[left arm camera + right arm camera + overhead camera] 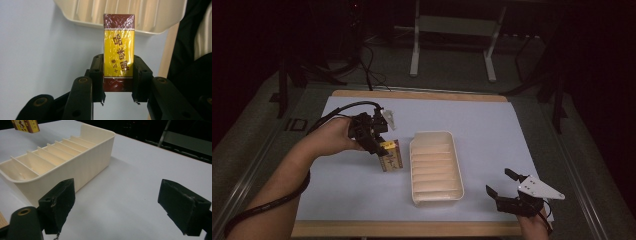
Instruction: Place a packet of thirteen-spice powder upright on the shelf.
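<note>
On the tabletop [492, 125], seen from the high view, 1 cream divided tray [435, 167] lies with its long axis running away from the person, and everything else is placed off it. Just to the tray's left, the left hand-held gripper [379, 145] is clamped on 1 yellow-and-maroon box [391, 156], which hangs close beside the tray's left wall, its long axis pointing down and slightly tilted. The right hand-held gripper [503, 182] sits off the tray's near right corner, well apart from the box, so the left one is plainly the nearer to both box and tray.

From the left gripper view, the 2 black jaws pinch the box [119, 53] on its narrow sides at the lower half; its long axis runs straight out from the left hand-held gripper [118, 82] toward the tray [150, 17], whose rim lies beyond the box's far end. I'd judge the coming move carries the box over that rim and into 1 slot.

From the right gripper view, the right hand-held gripper [120, 207] has its jaws spread wide apart with nothing between them. The tray [82, 165] lies ahead and to its left, showing about 7 slots, all seemingly empty, and a corner of the box [26, 125] is up beyond the tray's far side.
</note>
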Motion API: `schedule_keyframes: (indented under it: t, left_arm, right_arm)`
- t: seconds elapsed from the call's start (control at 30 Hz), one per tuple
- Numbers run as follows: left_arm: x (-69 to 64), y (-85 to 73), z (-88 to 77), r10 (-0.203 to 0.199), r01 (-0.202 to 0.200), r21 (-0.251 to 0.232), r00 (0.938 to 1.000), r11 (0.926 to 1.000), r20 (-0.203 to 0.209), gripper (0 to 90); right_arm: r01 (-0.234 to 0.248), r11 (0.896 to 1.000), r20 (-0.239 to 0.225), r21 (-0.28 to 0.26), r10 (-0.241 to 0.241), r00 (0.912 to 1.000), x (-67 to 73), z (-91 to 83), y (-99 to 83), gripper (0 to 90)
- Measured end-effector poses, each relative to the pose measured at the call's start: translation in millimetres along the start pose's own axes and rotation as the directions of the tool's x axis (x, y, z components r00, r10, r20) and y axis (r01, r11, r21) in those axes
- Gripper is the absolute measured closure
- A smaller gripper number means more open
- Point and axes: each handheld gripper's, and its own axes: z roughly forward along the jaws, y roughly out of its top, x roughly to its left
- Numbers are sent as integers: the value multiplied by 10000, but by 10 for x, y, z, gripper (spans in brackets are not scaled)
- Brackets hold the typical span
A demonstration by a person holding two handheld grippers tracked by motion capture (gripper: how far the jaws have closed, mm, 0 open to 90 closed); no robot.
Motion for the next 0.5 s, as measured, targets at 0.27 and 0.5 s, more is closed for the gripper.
schedule_keyframes:
  t: [0.27, 0.5]
  left_arm:
    - [-31, 145, 45, -5, 3, 90, 9998, 10000, 214, 678]
    - [-96, 268, 66, 193, -185, -586, 9997, 9981, 128, 678]
  right_arm:
    - [11, 10000, 20, -14, -11, 10000, 2, -7, 2, 144]
    - [31, 10000, 6, -7, -31, 10000, 4, -3, 0, 144]
